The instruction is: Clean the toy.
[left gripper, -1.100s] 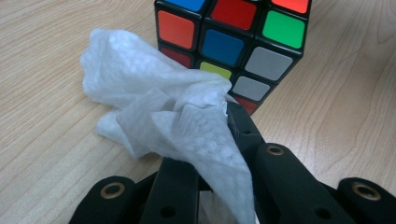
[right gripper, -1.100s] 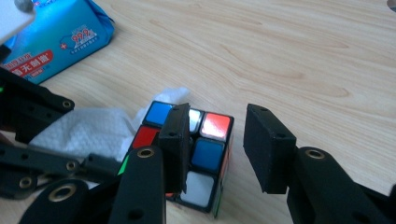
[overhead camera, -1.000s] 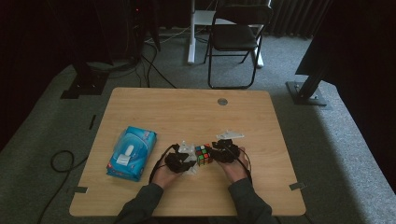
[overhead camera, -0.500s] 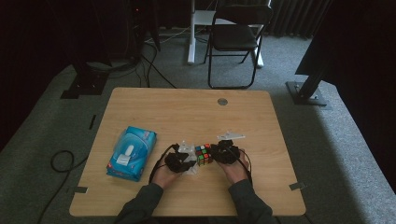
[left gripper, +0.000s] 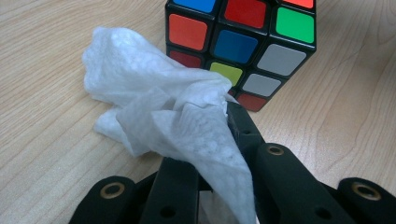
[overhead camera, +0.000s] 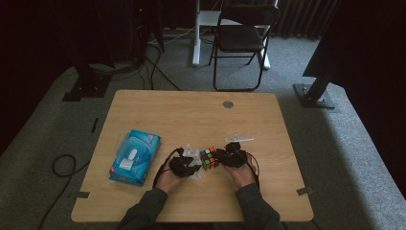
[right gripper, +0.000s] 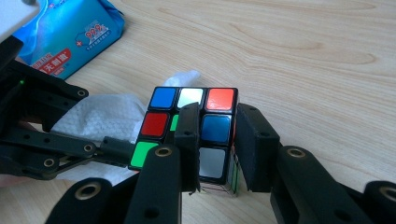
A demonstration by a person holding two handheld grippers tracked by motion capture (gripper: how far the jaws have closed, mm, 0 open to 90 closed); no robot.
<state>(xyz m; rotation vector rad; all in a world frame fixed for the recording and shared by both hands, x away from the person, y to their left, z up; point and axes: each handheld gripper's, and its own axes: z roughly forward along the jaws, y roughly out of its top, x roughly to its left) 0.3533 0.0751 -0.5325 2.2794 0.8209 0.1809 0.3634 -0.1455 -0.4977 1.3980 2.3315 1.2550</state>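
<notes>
- The puzzle cube [overhead camera: 208, 158] sits on the worktop [overhead camera: 191, 120] near its front edge, between the two grippers; every place below is told from this cube.
- The right gripper [right gripper: 215, 140] has its jaws clamped on the cube's right-hand column of tiles, one jaw across the top face, the other against the side. The jaws cover part of the middle column, so those tiles cannot all be read.
- The left gripper [left gripper: 212, 140] stands just left of the cube, jaws pinched together on a crumpled white wipe [left gripper: 163, 107]. The wipe hides the jaw tips and the cube's lower left corner; whether wipe and cube touch cannot be told.
- From the high view both grippers are dark lumps over the person's hands, and jaw positions are too small to make out there.
- A blue wipe packet [overhead camera: 135, 155] lies well left of the cube; in the right gripper view it is cut off by the top edge.
- A small pale strip [overhead camera: 239, 139] lies just behind the cube to the right, too small to identify.
</notes>
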